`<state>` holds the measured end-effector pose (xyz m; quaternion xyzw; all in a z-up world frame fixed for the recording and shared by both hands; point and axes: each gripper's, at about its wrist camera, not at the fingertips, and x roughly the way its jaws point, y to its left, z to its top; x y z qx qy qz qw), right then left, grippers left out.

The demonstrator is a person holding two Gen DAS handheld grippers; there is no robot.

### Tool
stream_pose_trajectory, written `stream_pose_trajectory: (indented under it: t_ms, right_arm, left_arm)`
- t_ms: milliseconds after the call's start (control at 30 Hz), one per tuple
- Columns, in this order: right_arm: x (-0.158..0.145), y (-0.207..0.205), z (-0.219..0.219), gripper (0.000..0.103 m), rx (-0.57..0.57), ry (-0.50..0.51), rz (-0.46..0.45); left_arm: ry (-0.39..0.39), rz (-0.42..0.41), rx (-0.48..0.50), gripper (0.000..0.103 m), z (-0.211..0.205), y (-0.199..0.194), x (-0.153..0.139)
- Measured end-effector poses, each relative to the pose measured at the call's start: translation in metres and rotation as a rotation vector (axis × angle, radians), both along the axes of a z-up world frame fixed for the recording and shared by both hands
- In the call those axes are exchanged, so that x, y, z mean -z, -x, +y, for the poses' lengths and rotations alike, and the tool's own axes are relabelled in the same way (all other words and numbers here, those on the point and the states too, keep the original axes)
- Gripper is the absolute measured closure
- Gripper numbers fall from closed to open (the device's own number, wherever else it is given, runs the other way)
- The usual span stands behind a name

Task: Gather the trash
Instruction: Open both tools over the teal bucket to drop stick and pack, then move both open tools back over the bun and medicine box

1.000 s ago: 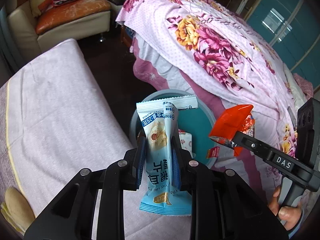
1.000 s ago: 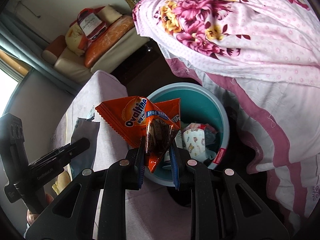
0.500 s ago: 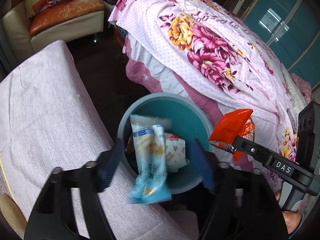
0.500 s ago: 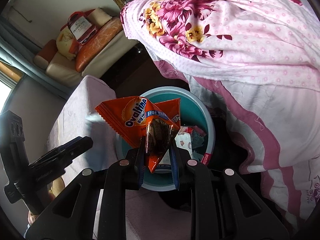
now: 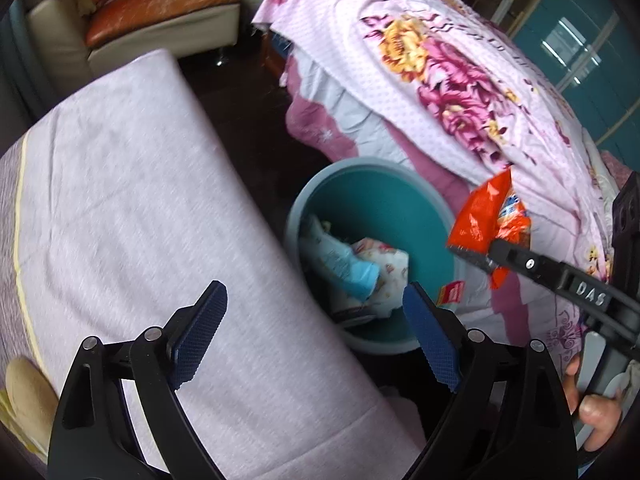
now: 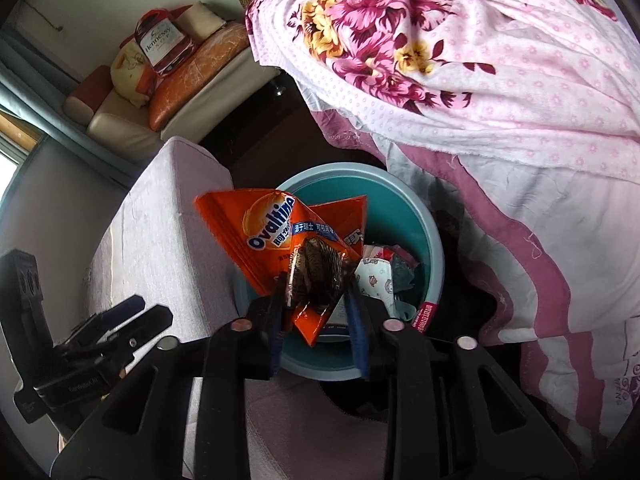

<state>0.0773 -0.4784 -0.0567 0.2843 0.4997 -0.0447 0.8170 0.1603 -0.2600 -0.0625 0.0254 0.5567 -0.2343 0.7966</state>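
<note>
A: Status of left gripper (image 5: pixel 314 330)?

B: Jaws spread wide and opening further, nothing between the 2 blue pads (image 5: pixel 198 332). Positioned above the edge of the pale lilac cloth-covered bench (image 5: pixel 140 208), just beside the round teal plastic bin (image 5: pixel 400 216).

A: Location of the pale blue snack wrapper (image 5: pixel 344 264)?

B: Inside the bin, lying on a white printed paper cup (image 5: pixel 386 264) and other litter. Clear of both left pads.

A: Status of right gripper (image 6: pixel 318 308)?

B: Jaws opening. Orange foil Ovaltine packet (image 6: pixel 276 236) between them, lower tip hanging below the pads. Left-hand pad against the foil; right-hand pad apparently with a gap beside it. Firm clamping: cannot tell.

A: Packet position relative to bin?

B: Directly over the bin's opening in the right wrist view, not inside it. In the left wrist view, raised beside the far-right rim, in front of the pink floral bedspread (image 5: pixel 460 80).

A: Operator visibility?

B: 1 hand (image 5: pixel 592 408) on the right gripper's handle, lower right of the left wrist view.
</note>
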Motion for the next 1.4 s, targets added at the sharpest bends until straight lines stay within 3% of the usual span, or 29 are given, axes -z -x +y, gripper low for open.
stream_pose_trajectory:
  t_ms: [133,300,767,1400]
  right_arm:
    - [-0.002,-0.003,0.01,0.039,-0.011,0.007,0.012]
    - [-0.003,-0.004,0.02,0.028,-0.011,0.0,0.03]
    - [-0.016,-0.003,0.067,0.022,-0.059,0.015,0.05]
    - [-0.032,0.007,0.158,0.02,-0.217,0.052,0.081]
  left_arm:
    - [-0.024,0.006,-0.012,0.013,0.014,0.007,0.004]
    - [-0.031,0.02,-0.027,0.012,0.036,0.016,0.009]
    - [0.0,0.002,-0.089,0.012,0.093,0.037,-0.001]
    - [0.022,-0.027,-0.146,0.012,0.175,0.079,-0.012]
